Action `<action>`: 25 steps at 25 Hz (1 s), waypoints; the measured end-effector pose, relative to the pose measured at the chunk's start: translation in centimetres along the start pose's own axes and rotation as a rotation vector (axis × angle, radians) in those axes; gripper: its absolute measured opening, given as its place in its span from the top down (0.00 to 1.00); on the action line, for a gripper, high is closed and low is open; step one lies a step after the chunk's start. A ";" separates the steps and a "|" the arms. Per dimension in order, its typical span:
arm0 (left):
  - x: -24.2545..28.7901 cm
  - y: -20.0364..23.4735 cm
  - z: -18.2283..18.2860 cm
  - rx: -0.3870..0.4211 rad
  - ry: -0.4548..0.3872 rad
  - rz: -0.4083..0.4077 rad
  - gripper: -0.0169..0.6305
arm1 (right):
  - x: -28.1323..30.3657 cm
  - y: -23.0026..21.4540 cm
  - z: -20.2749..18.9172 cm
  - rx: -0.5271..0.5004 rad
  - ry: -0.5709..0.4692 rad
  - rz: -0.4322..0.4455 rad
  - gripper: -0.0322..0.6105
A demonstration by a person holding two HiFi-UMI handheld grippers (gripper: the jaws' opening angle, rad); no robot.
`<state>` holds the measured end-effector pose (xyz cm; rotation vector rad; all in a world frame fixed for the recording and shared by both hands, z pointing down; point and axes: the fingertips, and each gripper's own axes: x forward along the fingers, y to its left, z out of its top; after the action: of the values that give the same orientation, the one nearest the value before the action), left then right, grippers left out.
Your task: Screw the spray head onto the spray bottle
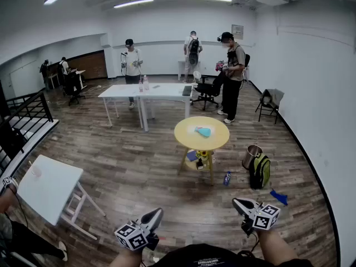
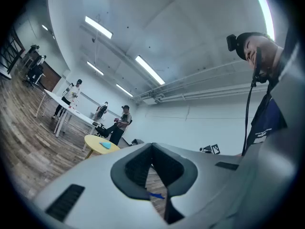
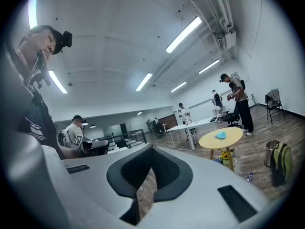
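Spray bottle: neither of my grippers holds it, and I cannot pick it or the spray head out for certain; a small blue bottle [image 1: 227, 178] lies on the wooden floor [image 1: 139, 166] just right of the round yellow table [image 1: 186, 137], too small for me to tell what kind it is
Left gripper [image 2: 152, 146]: jaws closed together, tips meeting, nothing between them; I hold it low at my left, about level, pointing out into the room
Right gripper [image 3: 152, 147]: jaws closed together as well, nothing gripped; I hold it level at my right, well apart from the left one
Round yellow table: stands ahead of me in the middle of the floor, well apart from both grippers; a light blue thing [image 1: 203, 131] lies on its top and yellow flowers [image 1: 203, 156] sit beneath it
Right of that table: a metal bucket [image 1: 251, 156] and a green backpack [image 1: 260, 171] just beside each other on the floor
White tables [image 1: 158, 91]: farther back, with people [image 1: 231, 77] standing near them
Small white table [image 1: 47, 185]: near my left side
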<state>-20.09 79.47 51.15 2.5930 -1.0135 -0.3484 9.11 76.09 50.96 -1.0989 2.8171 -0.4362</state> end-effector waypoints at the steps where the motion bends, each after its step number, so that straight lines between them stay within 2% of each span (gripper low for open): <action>1: -0.1 -0.1 -0.1 -0.004 0.001 0.001 0.96 | -0.1 0.1 -0.1 0.000 0.002 -0.001 0.93; 25: -1.2 3.3 0.6 -0.044 -0.001 0.000 0.96 | 4.1 0.5 -0.5 -0.009 0.024 -0.028 0.93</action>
<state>-23.14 77.88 52.03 2.5542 -0.9948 -0.3678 5.61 73.80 51.41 -1.1440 2.8300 -0.4424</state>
